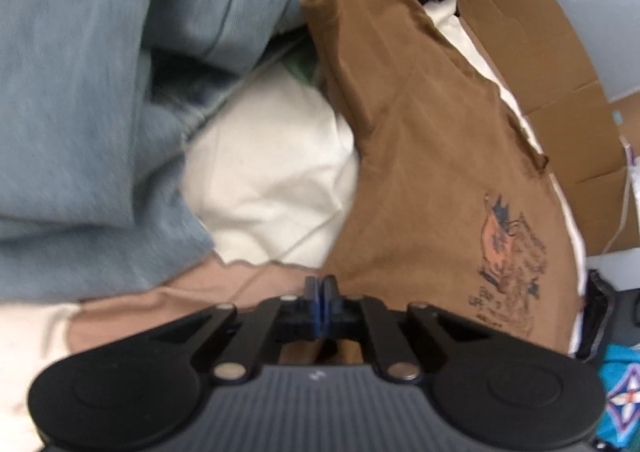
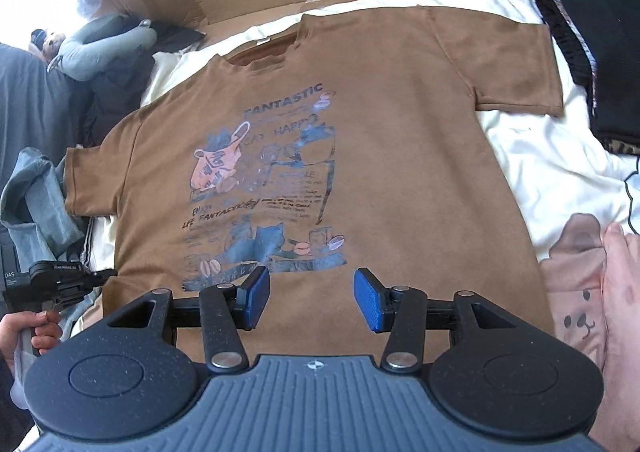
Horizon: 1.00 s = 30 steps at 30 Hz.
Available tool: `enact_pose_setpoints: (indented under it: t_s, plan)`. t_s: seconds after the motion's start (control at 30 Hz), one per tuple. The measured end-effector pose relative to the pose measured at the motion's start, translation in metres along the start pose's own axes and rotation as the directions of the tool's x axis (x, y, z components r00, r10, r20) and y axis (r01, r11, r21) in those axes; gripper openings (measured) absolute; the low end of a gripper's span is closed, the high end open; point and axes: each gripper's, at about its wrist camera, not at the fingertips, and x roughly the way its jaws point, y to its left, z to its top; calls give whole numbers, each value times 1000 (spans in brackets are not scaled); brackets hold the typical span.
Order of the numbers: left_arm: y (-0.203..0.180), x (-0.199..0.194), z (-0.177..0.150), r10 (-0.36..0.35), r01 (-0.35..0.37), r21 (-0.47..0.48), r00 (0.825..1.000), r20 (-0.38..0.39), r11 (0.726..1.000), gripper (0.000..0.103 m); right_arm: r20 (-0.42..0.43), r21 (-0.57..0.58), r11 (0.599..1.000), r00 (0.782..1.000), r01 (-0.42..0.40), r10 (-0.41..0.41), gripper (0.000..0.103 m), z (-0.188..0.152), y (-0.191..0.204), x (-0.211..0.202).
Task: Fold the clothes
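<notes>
So the brown t-shirt (image 2: 360, 156) is laid flat, print side up, on the cream bedding (image 2: 516, 140), collar towards 12 o'clock and both sleeves spread out — looks smoothed and ready, but I can't see a single fold in it yet, so I'd say the real folding is all still to do. The right gripper (image 2: 312, 298) hangs over the hem at 6 o'clock with its blue pads parted and nothing between them. The left gripper (image 1: 320, 302) is by the shirt's left side with its pads pressed together; I can't see any cloth caught in them. Light blue jeans (image 1: 100, 100) are bunched at 9 to 10 o'clock of the shirt and a black garment (image 2: 592, 52) sits at 2 o'clock — both unfolded too.
</notes>
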Motion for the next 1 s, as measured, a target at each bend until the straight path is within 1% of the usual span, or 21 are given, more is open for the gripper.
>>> enact_pose_setpoints:
  t_s: [0.03, 0.1, 0.2, 0.3, 0.33, 0.37, 0.4, 0.43, 0.47, 0.53, 0.67, 0.8, 0.83, 0.87, 0.9, 0.93, 1.0]
  plan:
    - [-2, -2, 0, 46, -46, 14, 999, 4, 999, 0, 4, 0, 1000, 1000, 1, -1, 54, 0, 0, -2]
    - [-3, -7, 0, 101, -101, 21, 995, 11, 995, 0, 10, 0, 1000, 1000, 2, -2, 54, -1, 0, -6]
    - [-4, -15, -3, 107, -107, 11, 994, 19, 994, 0, 17, 3, 1000, 1000, 4, -4, 54, -2, -2, -10]
    - [-5, -19, -3, 109, -109, -5, 994, 18, 994, 8, 16, 10, 1000, 1000, 2, -2, 54, -5, -3, -9]
    - [-5, -22, -4, 108, -107, -10, 994, 21, 994, 16, 14, 9, 1000, 1000, 1, -1, 54, -5, -3, -8]
    - [-6, -22, -4, 114, -113, -7, 993, 22, 994, 31, 12, 7, 1000, 1000, 0, 0, 54, -6, -2, -8]
    - [-8, -22, -4, 121, -121, -3, 992, 22, 993, 42, 11, 7, 1000, 1000, 0, 0, 54, -8, -2, -7]
    - [-10, -22, -4, 128, -128, 2, 992, 22, 992, 63, 9, 6, 1000, 1000, 1, -1, 54, -9, -2, -6]
    - [-12, -20, -4, 133, -134, 8, 991, 18, 991, 68, 7, 5, 1000, 1000, 1, -1, 54, -10, -2, -5]
    - [-16, -18, -5, 134, -135, 33, 991, 15, 990, 66, 3, 11, 1000, 1000, 3, -3, 54, -13, -2, -2]
    - [-13, -15, -10, 132, -132, 33, 991, 2, 991, 66, -8, 31, 999, 1000, 12, -12, 54, -17, -2, 5]
    - [-14, -8, -18, 143, -141, 59, 990, -18, 988, 63, -14, 14, 1000, 1000, 24, -24, 54, -20, 2, 10]
    - [-13, -5, -20, 145, -143, 66, 989, -23, 987, 57, -15, 4, 1000, 1000, 27, -26, 54, -20, 3, 11]
    - [-13, -3, -23, 147, -145, 72, 989, -29, 987, 46, -16, 1, 1000, 1000, 26, -26, 54, -20, 4, 12]
    - [-13, 0, -25, 158, -155, 82, 987, -38, 985, 41, -19, 1, 1000, 999, 26, -26, 54, -21, 4, 13]
    - [-13, 3, -27, 182, -177, 96, 982, -45, 980, 37, -22, 0, 1000, 999, 27, -26, 54, -22, 3, 14]
    - [-13, 4, -31, 208, -202, 125, 977, -39, 971, 36, -32, 0, 999, 999, 33, -33, 54, -24, 1, 15]
